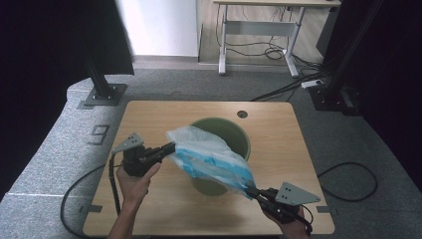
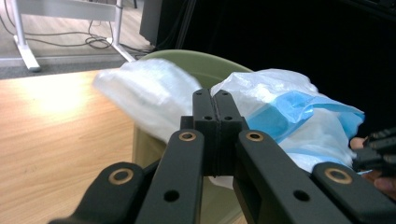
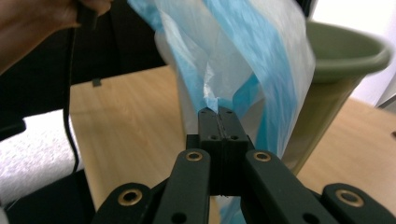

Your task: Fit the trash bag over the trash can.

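Observation:
A thin white and blue plastic bag [image 1: 211,157] is stretched over the near rim of a green bin [image 1: 234,134] on the wooden table [image 1: 149,199]. My left gripper [image 1: 171,147] is shut on the bag's left edge, beside the bin. My right gripper [image 1: 251,191] is shut on the bag's lower right corner, near the table's front edge. In the left gripper view the closed jaws pinch the bag [image 2: 289,116] in front of the bin [image 2: 205,63]. The right gripper view has the film [image 3: 243,60] rising from the closed jaws, with the bin [image 3: 341,51] behind.
The table stands on grey carpet [image 1: 64,149]. A round cable hole [image 1: 242,114] lies at its far edge. Black frame posts [image 1: 99,74] stand at both far sides, and a desk with loose cables [image 1: 268,50] is farther back.

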Demonstrator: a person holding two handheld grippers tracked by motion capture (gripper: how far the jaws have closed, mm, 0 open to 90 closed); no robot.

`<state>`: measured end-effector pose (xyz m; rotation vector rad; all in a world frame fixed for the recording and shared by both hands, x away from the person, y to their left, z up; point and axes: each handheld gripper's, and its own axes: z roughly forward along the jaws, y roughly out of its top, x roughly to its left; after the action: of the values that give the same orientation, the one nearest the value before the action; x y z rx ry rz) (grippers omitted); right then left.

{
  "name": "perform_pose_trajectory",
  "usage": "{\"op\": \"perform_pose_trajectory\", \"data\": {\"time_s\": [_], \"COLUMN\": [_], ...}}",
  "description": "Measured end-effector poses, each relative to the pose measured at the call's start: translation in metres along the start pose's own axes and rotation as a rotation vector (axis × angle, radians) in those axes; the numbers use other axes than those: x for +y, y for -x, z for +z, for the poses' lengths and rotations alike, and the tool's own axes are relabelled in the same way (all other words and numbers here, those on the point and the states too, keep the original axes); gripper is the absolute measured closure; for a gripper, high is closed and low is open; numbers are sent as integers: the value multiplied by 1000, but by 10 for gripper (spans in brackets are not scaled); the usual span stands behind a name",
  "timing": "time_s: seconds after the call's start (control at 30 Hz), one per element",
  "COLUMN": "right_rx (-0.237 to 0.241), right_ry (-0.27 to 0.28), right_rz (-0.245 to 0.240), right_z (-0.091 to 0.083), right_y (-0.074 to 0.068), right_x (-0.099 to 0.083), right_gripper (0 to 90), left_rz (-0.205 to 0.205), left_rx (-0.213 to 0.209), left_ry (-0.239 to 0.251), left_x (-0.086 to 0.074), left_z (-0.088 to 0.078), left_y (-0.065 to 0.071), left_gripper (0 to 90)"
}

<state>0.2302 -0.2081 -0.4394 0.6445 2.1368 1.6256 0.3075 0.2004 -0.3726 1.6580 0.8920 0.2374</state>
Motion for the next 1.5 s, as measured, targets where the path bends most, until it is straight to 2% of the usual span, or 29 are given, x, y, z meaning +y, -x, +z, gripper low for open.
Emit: {"op": "perform_pose_trajectory", "data": {"time_s": [0.1, 0.23, 0.37, 0.47, 0.5, 0.6, 0.7, 0.73, 0.87, 0.93, 1.03, 1.17, 1.23, 1.33, 1.4, 1.5], "right_rx": [17, 13, 0, 1, 1, 5, 16, 23, 15, -25, -55, -61, -73, -96, -93, -93], "right_ry": [-29, -66, -88, -83, -81, -44, 12, 34, 62, 59, 49, 36, 30, 32, 38, 32], "right_rz": [3, 3, 15, 38, 40, 47, 58, 57, 18, 0, 18, 37, 34, 45, 61, 71], "right_z": [6, 13, 18, 19, 18, 13, 4, 0, -7, -8, -5, 3, 6, 8, 8, 8], "right_y": [-4, -5, -1, 4, 4, 0, -7, -10, -17, -13, -2, 6, 8, 12, 19, 28], "right_x": [-10, -22, -31, -33, -33, -26, -14, -7, 11, 17, 18, 13, 12, 15, 18, 21], "right_gripper": [890, 890, 890, 885, 878, 699, 587, 570, 527, 515, 484, 461, 487, 624, 734, 844], "left_rz": [-10, -18, -30, -27, -23, -17, -8, -6, 0, 1, -2, -7, -7, -5, -4, 0], "left_rx": [2, 12, 15, 13, 11, 6, 1, 0, -2, -3, -2, -1, 1, 2, 1, -2], "left_ry": [-9, -22, -30, -30, -29, -27, -25, -25, -24, -23, -22, -23, -25, -26, -25, -26], "left_x": [-5, -14, -17, -17, -16, -15, -14, -13, -11, -11, -10, -9, -8, -8, -7, -6], "left_z": [1, 1, 1, 1, 1, 2, 3, 3, 4, 4, 4, 4, 4, 5, 5, 6], "left_y": [-4, -7, -10, -9, -9, -7, -3, -3, 0, 1, 0, -2, -3, -3, -2, -2], "left_gripper": [898, 899, 898, 898, 898, 899, 898, 898, 898, 898, 898, 898, 898, 898, 898, 898]}}
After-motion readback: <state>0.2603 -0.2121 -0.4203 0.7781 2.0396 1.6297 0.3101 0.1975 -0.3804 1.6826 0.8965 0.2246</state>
